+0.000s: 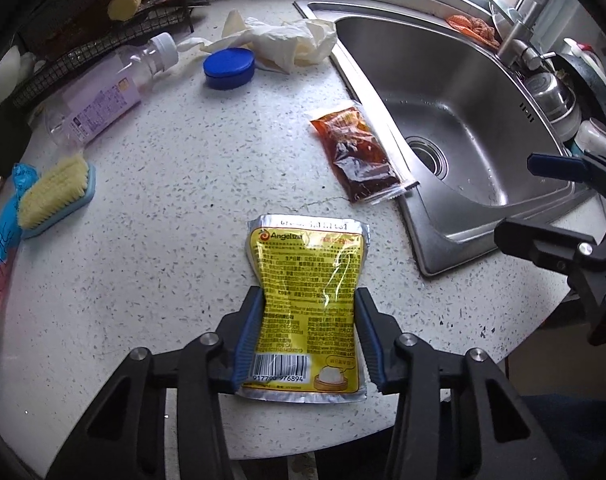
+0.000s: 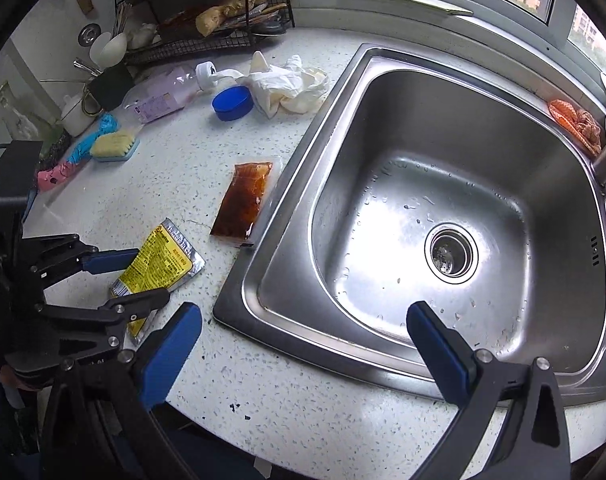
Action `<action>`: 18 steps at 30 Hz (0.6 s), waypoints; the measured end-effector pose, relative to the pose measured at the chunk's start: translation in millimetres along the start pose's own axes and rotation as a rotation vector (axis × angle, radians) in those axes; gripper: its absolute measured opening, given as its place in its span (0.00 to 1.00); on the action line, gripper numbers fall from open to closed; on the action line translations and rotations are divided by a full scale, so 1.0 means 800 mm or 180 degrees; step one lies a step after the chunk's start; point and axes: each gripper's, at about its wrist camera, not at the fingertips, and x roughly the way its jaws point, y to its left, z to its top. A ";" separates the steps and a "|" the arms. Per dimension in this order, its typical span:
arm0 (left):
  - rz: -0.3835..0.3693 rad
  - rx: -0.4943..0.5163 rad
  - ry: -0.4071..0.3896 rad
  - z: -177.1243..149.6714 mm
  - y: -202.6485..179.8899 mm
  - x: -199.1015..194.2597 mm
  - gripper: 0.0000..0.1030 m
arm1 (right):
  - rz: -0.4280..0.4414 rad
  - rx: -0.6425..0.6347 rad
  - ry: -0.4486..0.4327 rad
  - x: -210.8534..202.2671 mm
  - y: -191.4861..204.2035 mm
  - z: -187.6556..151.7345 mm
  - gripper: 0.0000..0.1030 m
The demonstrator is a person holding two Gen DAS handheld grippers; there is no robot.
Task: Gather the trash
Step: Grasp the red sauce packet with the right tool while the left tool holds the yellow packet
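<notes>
My left gripper [image 1: 309, 300] is shut on a yellow foil yeast packet [image 1: 307, 280], pinching its sides at the countertop; the packet bulges between the blue pads. In the right wrist view the same packet [image 2: 159, 264] sits between the left gripper's fingers [image 2: 111, 260]. A brown sauce sachet [image 1: 357, 152] lies by the sink edge, also in the right wrist view [image 2: 245, 204]. An empty plastic bottle [image 1: 107, 92], a blue lid [image 1: 229, 66] and crumpled white plastic [image 1: 291, 40] lie at the back. My right gripper [image 2: 303, 312] is open and empty over the sink's front rim.
A steel sink [image 2: 455, 208] fills the right side, with dishes beside it [image 1: 559, 100]. A scrub brush [image 1: 55, 196] and blue-pink pouch [image 1: 3, 232] lie at left. A wire rack with ginger [image 2: 223, 12] stands at the back. The counter's front edge is close.
</notes>
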 end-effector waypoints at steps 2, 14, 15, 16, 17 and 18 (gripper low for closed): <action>-0.0037 -0.0095 -0.0035 0.004 0.013 -0.005 0.42 | -0.0009 -0.0039 0.0012 0.003 0.003 0.005 0.99; 0.0046 -0.0251 -0.0167 0.027 0.068 -0.022 0.42 | 0.0009 -0.0299 0.0145 0.042 0.040 0.055 0.99; 0.0052 -0.0248 -0.0168 0.028 0.068 -0.021 0.42 | 0.0009 -0.0293 0.0164 0.047 0.042 0.059 0.99; 0.0056 -0.0239 -0.0169 0.031 0.070 -0.021 0.42 | 0.0001 -0.0289 0.0190 0.053 0.045 0.063 0.99; 0.0058 -0.0234 -0.0167 0.033 0.072 -0.020 0.42 | -0.0009 -0.0286 0.0209 0.058 0.047 0.067 0.99; 0.0064 -0.0233 -0.0161 0.035 0.075 -0.020 0.42 | -0.0019 -0.0292 0.0220 0.062 0.049 0.071 0.99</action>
